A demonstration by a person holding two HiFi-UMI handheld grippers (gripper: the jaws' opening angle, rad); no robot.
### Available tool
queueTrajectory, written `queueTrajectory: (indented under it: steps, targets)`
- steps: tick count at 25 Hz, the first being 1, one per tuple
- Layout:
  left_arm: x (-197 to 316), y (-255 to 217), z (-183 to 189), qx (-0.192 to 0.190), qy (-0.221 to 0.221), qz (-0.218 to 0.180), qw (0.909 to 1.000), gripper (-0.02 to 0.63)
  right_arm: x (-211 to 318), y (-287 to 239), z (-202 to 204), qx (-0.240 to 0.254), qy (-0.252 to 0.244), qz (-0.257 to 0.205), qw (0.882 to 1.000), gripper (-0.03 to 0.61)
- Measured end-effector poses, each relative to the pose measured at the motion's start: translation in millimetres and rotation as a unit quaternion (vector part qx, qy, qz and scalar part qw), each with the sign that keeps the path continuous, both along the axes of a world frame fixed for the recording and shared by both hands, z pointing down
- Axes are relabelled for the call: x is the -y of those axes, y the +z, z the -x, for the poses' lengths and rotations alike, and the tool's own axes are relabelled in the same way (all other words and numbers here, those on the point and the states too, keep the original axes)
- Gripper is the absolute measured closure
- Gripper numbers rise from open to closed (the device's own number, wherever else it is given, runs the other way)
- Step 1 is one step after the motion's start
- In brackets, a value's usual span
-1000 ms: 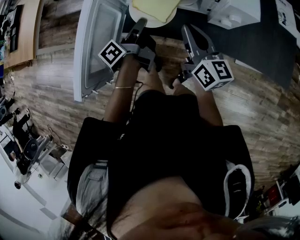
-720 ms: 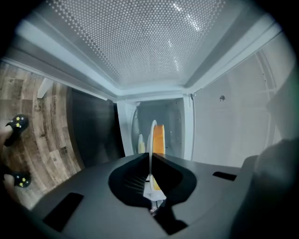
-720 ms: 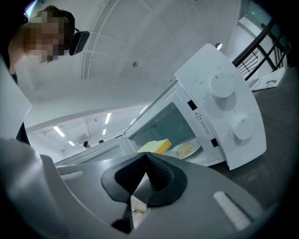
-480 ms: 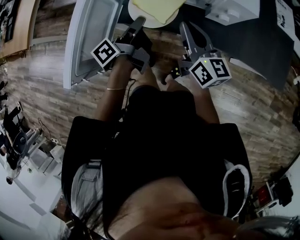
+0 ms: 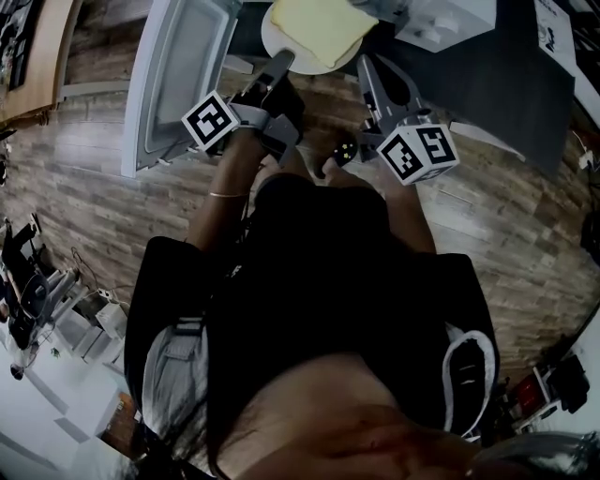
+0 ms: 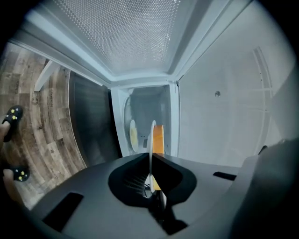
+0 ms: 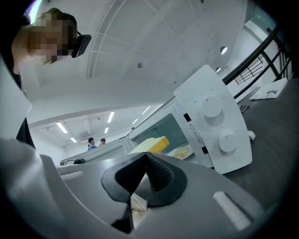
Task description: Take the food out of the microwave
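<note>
L gripper (image 5: 284, 58): jaws pinched on rim of white plate (image 5: 269, 37). Plate w/ yellow food (image 5: 314, 23) sits top centre of head view, by open microwave (image 5: 448, 21); door (image 5: 178, 75) swung out, upper left. R gripper (image 5: 364, 64): jaws closed together, tip just beside plate's right edge; contact can't be told.

I could read no words or numbers. Ahead of the right gripper (image 7: 145, 154), the microwave panel (image 7: 219, 123) bore a small warning triangle (image 7: 191, 126); the print (image 7: 194, 134) below it was too small to read.
</note>
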State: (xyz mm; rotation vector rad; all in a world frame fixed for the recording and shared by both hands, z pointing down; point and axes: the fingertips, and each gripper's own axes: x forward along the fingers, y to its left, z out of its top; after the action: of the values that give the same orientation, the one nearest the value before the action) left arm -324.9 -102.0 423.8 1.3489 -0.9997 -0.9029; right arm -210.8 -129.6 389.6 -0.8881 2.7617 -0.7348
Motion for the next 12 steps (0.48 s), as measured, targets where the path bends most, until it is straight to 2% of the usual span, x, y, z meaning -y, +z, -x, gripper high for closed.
queueTrajectory:
  steps: [12]
  targets:
    - [-13, -3, -7, 0.011, 0.017, 0.001, 0.9998, 0.602, -8, 4, 0, 0.001, -0.008, 0.006, 1.000, 0.578]
